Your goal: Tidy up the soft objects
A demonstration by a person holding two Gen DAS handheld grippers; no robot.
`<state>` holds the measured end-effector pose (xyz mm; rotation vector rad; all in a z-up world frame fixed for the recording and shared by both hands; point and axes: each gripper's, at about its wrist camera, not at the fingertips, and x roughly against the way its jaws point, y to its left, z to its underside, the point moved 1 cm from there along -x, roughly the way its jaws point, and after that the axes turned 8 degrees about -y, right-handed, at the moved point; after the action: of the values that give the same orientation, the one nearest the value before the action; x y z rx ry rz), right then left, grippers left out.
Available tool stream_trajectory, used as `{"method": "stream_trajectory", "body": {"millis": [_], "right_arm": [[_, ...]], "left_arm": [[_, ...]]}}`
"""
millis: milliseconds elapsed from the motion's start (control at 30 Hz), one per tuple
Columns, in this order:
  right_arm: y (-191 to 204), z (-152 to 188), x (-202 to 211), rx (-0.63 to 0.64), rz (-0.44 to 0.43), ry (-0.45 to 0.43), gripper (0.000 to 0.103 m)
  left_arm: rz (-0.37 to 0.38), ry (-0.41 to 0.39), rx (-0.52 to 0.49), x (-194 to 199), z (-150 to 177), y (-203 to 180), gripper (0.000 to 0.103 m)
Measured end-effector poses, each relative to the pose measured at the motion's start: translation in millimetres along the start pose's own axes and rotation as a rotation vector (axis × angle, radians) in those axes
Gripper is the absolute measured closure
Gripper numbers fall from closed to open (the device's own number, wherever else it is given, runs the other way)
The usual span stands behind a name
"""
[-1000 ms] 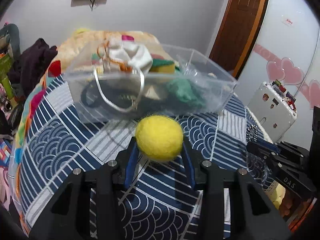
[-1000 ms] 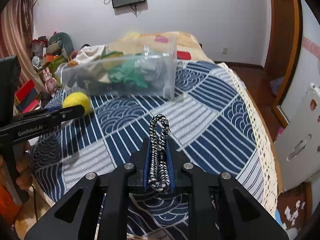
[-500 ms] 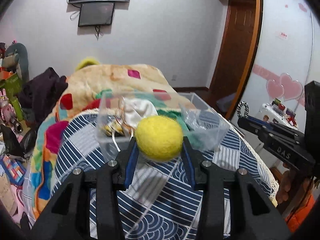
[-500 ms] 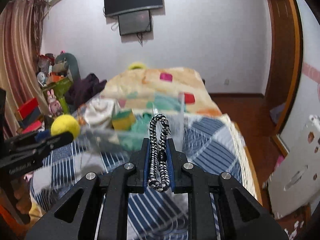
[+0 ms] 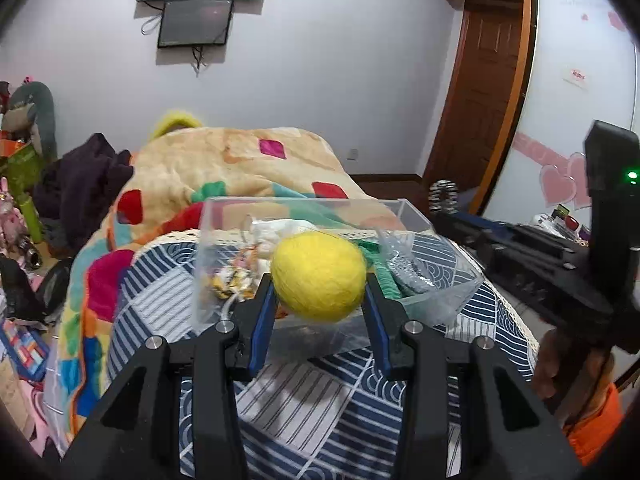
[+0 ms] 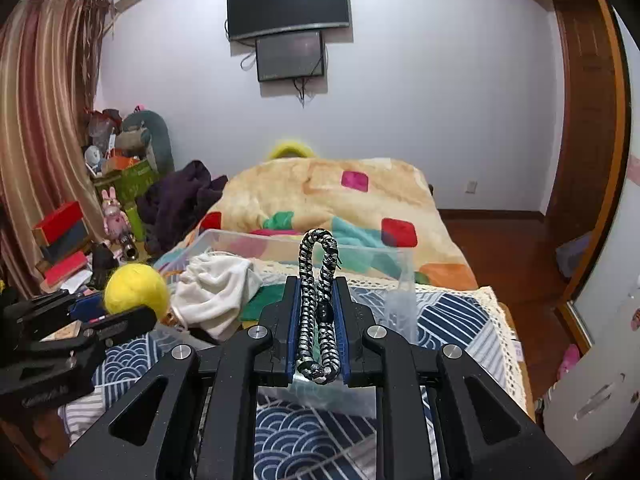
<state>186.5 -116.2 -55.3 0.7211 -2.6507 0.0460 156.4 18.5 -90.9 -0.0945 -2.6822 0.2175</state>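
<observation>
My left gripper (image 5: 319, 292) is shut on a yellow felt ball (image 5: 319, 276) and holds it in the air at the near side of a clear plastic bin (image 5: 224, 216). My right gripper (image 6: 318, 300) is shut on a black-and-white braided cord loop (image 6: 318, 280) and holds it up near the bin (image 6: 404, 276). The bin holds a white cloth pouch (image 6: 216, 286), green fabric (image 5: 382, 270) and a clear bag (image 5: 408, 264). The ball (image 6: 134, 288) and left gripper (image 6: 92, 320) show at the left of the right wrist view; the cord (image 5: 443, 196) and right gripper (image 5: 480, 228) show at the right of the left wrist view.
The bin stands on a blue-and-white patterned bedspread (image 5: 320, 392). A colourful blanket (image 5: 240, 164) lies heaped behind it. Toys, boxes and dark clothing (image 6: 176, 200) crowd the left side. A wooden door (image 5: 480, 92) and a white cabinet (image 6: 592, 396) are at the right.
Both grippers have risen and tilted up with their objects still held. The bin now sits lower and closer in both views, and more of the back wall shows.
</observation>
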Motion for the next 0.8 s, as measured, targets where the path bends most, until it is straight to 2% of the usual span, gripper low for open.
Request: {"method": "stream_trajectory", "body": {"millis": [200,467,600,800], "right_arm": [[-3.1,8.3,-30.5,-0.018,-0.031,0.086,0.089],[-4.1,20.5,-47.7,-0.007,-0.037,0.166,0.088],[-1.6,23.5,-47.0,0.014,-0.027,0.186,0.085],[-0.4,23.0,-45.4,0.033,-0.012,0.196,0.069]], "left_arm": [[0.012,0.046,-0.027,-27.8,0.5,-10.5,0.061],[-0.024,0.081,-0.049,-47.9,5.5,-11.2,0.061],[-0.028,0.09,-0.065,-49.9,7.9,-13.5,0.057],[-0.026,0.08,-0.07,-41.3,8.8,-12.2,0.047]]}}
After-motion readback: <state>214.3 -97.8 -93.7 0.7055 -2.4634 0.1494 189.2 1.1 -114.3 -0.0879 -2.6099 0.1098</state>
